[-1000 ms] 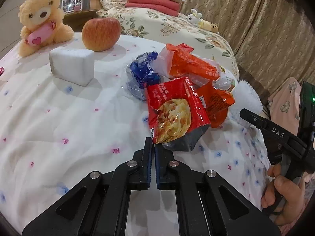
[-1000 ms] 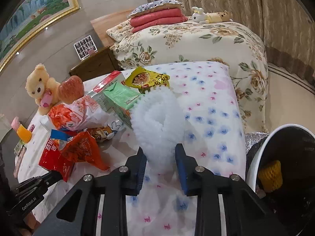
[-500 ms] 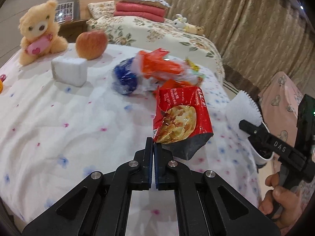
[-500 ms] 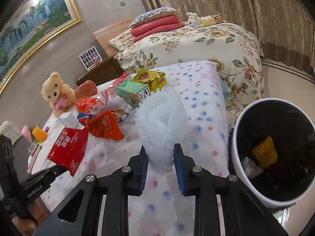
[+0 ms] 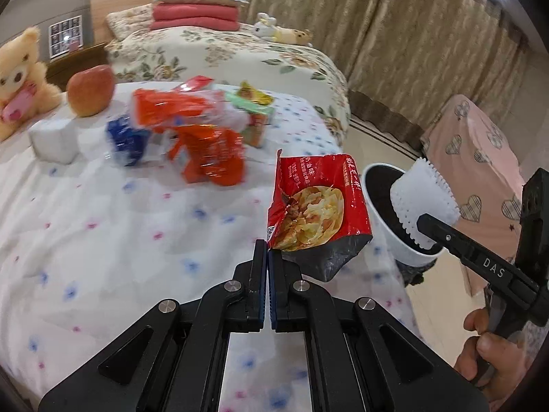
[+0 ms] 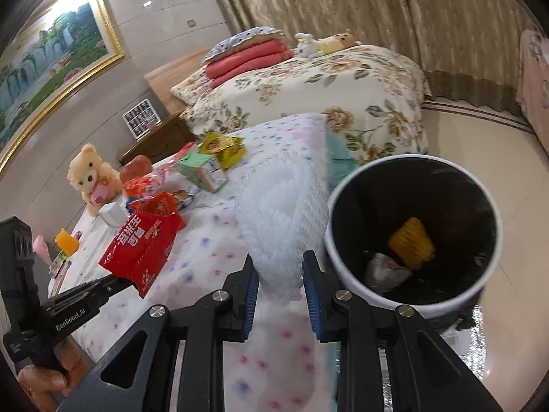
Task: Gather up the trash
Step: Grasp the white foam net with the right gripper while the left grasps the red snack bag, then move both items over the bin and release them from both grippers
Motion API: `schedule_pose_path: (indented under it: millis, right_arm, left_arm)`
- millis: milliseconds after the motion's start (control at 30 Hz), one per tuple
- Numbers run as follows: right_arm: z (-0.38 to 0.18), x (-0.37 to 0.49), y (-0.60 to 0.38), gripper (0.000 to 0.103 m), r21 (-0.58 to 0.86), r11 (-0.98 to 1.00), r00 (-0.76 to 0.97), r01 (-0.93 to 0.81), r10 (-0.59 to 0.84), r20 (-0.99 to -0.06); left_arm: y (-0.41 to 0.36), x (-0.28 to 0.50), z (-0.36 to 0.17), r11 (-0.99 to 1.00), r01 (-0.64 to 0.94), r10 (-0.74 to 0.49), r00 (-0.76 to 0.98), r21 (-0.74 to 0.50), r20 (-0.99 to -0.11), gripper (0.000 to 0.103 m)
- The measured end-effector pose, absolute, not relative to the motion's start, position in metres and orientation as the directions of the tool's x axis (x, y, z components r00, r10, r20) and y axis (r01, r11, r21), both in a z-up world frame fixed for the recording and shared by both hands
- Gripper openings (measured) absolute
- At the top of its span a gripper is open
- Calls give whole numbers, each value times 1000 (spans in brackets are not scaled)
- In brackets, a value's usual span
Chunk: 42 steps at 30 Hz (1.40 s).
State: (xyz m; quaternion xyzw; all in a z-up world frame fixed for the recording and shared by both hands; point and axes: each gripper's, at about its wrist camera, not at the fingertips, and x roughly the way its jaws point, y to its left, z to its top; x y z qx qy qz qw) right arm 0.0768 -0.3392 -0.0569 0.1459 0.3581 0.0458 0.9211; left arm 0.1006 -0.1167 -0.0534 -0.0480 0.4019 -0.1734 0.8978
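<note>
Trash bin [image 6: 346, 257] interior shows yellow netting [image 6: 411, 243]; its base is cut off.

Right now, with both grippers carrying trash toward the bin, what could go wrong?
The left gripper pinches only a corner of the red snack bag, so it might slip out. The right gripper holds the white foam net beside the bin's rim; released early, it may miss. Both arriving together might collide.
</note>
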Motion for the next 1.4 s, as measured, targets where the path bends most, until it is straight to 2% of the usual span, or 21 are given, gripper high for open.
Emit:
schedule_pose_path:
  millis: [767, 1400]
  right_arm:
    - [-63, 52, -419, 25, 316, 936, 748, 155, 98, -656]
    - [-69, 66, -444, 29, 299, 935, 732, 192, 67, -678]
  left_arm:
    - [-227, 119, -49, 881, 437, -419, 547, -180, -724, 1]
    - [-277, 146, -57, 864, 476, -419, 502, -162, -756, 1]
